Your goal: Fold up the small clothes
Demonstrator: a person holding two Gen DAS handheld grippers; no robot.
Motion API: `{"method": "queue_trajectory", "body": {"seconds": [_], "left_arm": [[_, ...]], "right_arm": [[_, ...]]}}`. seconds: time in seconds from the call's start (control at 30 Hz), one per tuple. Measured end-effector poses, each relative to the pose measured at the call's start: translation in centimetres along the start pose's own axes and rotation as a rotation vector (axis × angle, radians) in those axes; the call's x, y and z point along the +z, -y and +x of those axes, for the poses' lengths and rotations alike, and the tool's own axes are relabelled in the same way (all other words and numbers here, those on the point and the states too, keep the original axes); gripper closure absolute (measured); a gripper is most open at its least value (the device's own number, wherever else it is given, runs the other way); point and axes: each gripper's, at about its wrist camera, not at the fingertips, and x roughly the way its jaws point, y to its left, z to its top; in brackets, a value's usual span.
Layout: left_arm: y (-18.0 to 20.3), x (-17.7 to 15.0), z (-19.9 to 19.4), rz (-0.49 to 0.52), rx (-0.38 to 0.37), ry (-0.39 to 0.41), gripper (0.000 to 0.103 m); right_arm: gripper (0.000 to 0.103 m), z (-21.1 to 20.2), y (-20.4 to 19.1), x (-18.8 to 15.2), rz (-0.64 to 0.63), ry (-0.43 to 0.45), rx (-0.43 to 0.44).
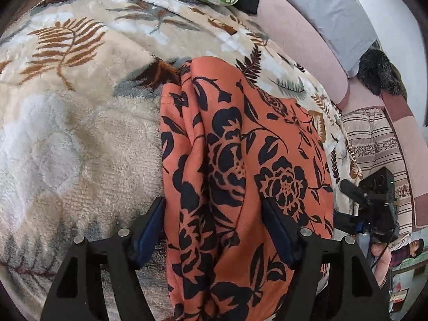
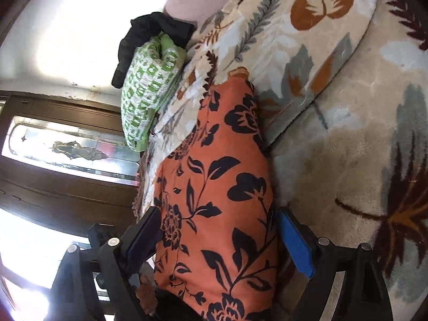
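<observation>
The biggest thing here is the fleece blanket (image 1: 80,133) with the leaf print, which covers the bed and gives me a soft, wide place to work on. I think this is why the cloth lies here: on such a surface it does not slide away when I press it.

On the blanket lies the orange garment (image 1: 240,160) with black flowers. It is in a long, narrow shape, with ridges along its length, so I judge it is already folded at least one time, and the next fold should go across the length.

Near the far edge of the bed rests a green patterned pillow (image 2: 144,99), with a black cloth (image 2: 149,32) touching it; both are well apart from my work.

My left tongs (image 1: 214,214) stand open over the near part of the garment, one finger on each side of the cloth, and the pads do not press it. My right tongs (image 2: 216,224) are open too, the garment between the fingers but not squeezed. I hold both wide like this to take the whole width at once.
</observation>
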Motion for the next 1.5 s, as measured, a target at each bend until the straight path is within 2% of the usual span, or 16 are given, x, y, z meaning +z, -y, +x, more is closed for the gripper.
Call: {"method": "queue_trajectory", "body": {"seconds": [0.07,0.1,0.17,0.27,0.37,0.6,0.73,0.8,0.87,0.93,1.07,1.2,1.27,1.33,1.37,1.5], "left_arm": [[0.1,-0.1,-0.2,0.007,-0.001,-0.001,0.038],[0.3,-0.1,-0.1,0.026,-0.005,-0.013,0.054],[0.7,0.0,-0.2,0.038,0.0,-0.019,0.064],[2.2,0.2,-1.5,0.066,0.033,0.007,0.073],[4.1,0.5,-3.6,0.083,-0.001,0.071,0.074],[12.9,3.7,-5.3,0.233,-0.071,0.194,0.073],[15.5,5.4,-0.8,0.27,-0.039,0.168,0.069],[15.3,5.5,3.5,0.269,0.013,0.099,0.063],[14.2,5.1,8.5,0.274,0.113,-0.024,0.059],[13.3,4.5,9.2,0.269,0.1,-0.022,0.048],[13.8,3.7,4.9,0.291,0.124,0.102,0.046],[15.2,2.1,2.9,0.341,0.11,0.181,0.028],[15.0,1.4,4.4,0.367,0.161,0.17,0.026],[14.3,1.1,7.6,0.359,0.254,0.046,0.025],[13.7,1.0,8.7,0.333,0.244,-0.001,0.023],[13.7,1.5,6.8,0.294,0.218,0.061,0.024]], "right_arm": [[0.021,1.9,-0.3,-0.1,-0.029,-0.047,-0.049],[0.026,2.4,-0.9,-0.1,-0.059,-0.052,-0.071],[0.056,3.0,-1.9,-0.1,-0.092,-0.078,-0.104],[0.066,2.2,-3.7,0.0,-0.156,-0.065,-0.124],[0.067,0.5,-5.9,0.0,-0.239,-0.04,-0.135],[0.068,-8.1,-9.3,3.4,-0.369,0.097,-0.111],[0.067,-10.5,-7.1,6.8,-0.353,0.131,-0.082],[0.063,-9.7,-3.7,8.5,-0.296,0.111,-0.095],[0.037,-8.1,0.5,9.1,-0.228,0.116,-0.201],[0.031,-6.7,4.2,8.9,-0.125,0.077,-0.355],[0.031,-9.3,4.6,7.1,-0.118,0.172,-0.298],[0.026,-11.6,0.6,6.2,-0.19,0.258,-0.168],[0.019,-10.7,-0.6,6.3,-0.207,0.24,-0.102],[0.019,-8.4,0.0,6.6,-0.187,0.198,-0.103],[0.019,-6.9,1.4,6.9,-0.127,0.15,-0.119],[0.019,-7.0,0.7,6.8,-0.089,0.138,-0.118]]}}
